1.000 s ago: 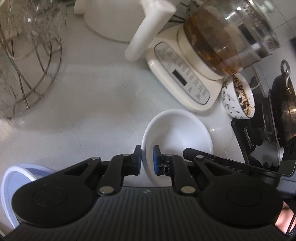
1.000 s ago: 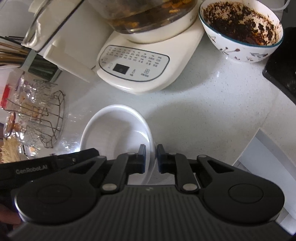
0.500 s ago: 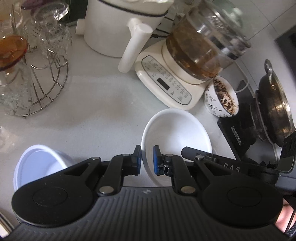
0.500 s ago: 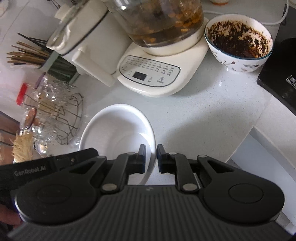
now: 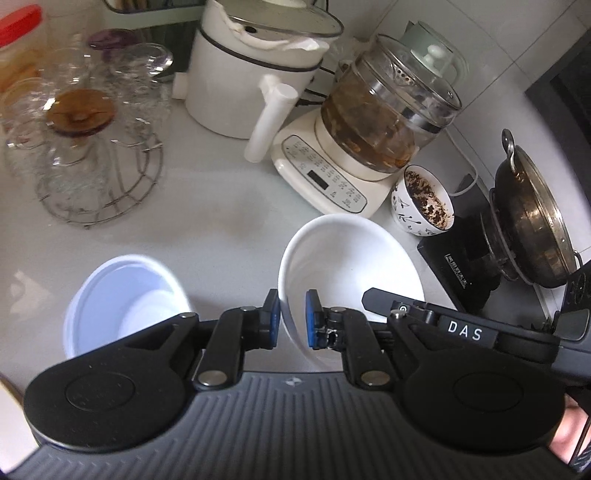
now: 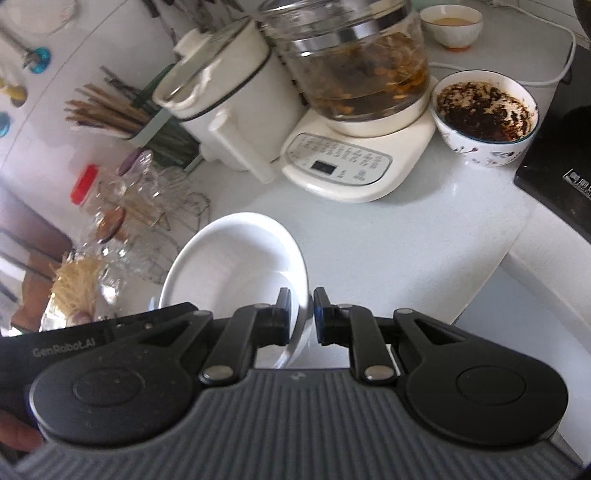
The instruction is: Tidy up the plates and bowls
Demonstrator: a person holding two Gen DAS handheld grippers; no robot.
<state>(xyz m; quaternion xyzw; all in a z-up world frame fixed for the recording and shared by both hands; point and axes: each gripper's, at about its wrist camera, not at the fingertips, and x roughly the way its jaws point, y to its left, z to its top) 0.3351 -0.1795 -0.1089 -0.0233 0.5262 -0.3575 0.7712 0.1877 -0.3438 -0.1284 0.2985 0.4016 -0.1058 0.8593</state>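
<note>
Spreading across both views is a pale, speckled white countertop (image 5: pixel 229 229), crowded along its back edge. A wire rack (image 5: pixel 107 184) of upturned glasses stands at the left in the left wrist view, next to a tall white appliance (image 5: pixel 240 85) with a straight handle. Beside that sits a glass kettle (image 5: pixel 391 110) of brown liquid on a cream base with buttons. Just right of the base is a patterned bowl (image 5: pixel 424 206) smeared with dark residue, then a black cooktop (image 5: pixel 465 266) carrying a dark pan (image 5: pixel 532 221). White tiles cover the wall behind. The right wrist view adds a holder of chopsticks (image 6: pixel 107 110) and a small cup (image 6: pixel 450 26) at the back.

The white bowl (image 5: pixel 351 266) hangs tilted above the counter, gripped by 2 grippers at once. The left gripper (image 5: pixel 291 319) is clamped on one side of its rim, and the right gripper (image 6: pixel 301 317) is clamped on the opposite side. A second, bluish white bowl (image 5: pixel 122 295) rests on the counter to the left.
</note>
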